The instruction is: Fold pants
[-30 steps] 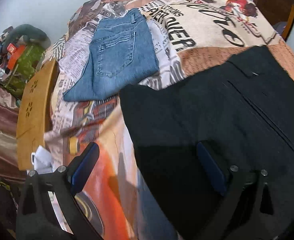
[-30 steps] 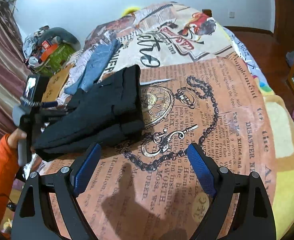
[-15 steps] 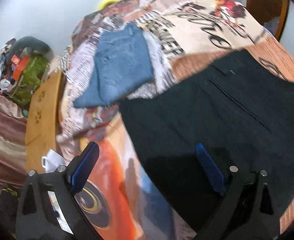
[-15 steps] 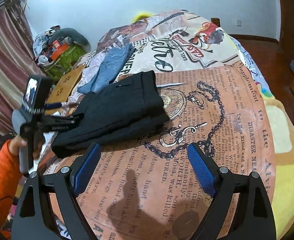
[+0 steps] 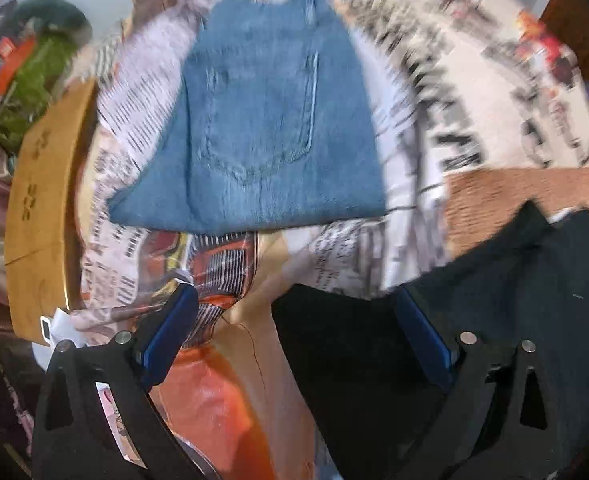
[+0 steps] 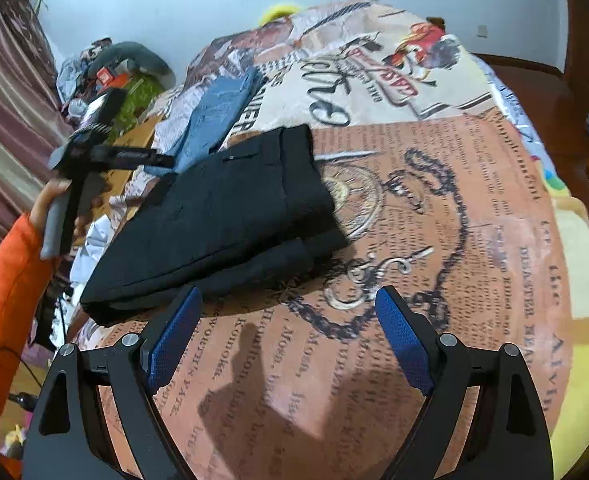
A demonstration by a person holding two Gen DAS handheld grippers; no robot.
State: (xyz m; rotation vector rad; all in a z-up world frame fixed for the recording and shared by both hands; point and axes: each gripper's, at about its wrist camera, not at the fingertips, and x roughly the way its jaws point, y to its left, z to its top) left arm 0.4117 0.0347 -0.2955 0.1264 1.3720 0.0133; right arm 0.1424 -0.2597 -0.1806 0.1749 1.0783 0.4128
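Black pants [image 6: 222, 216] lie folded near the bed's [image 6: 494, 208] left edge; my left gripper [image 5: 294, 332] and right gripper [image 6: 286, 344] gape, holding nothing.

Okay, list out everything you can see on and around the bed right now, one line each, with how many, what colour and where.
Folded black trousers: one, black, on the orange part of the bedspread, ahead of the right gripper.
Folded blue denim jeans: one, blue, farther up the bed, beyond the black pair.
Newspaper-print bedspread: one, orange, cream and black print, covering the bed.
Wooden bed board: one, tan, along the bed's left edge.
Pile of bags and clutter: one heap, green, grey and orange, by the far wall on the left.
Curtain: one, maroon striped, far left.
Left gripper: one, black with blue pads, open, over the near edge of the trousers.
Right gripper: one, black with blue pads, open, above the bedspread.
Left hand: one, orange sleeve, holding the left gripper's handle.
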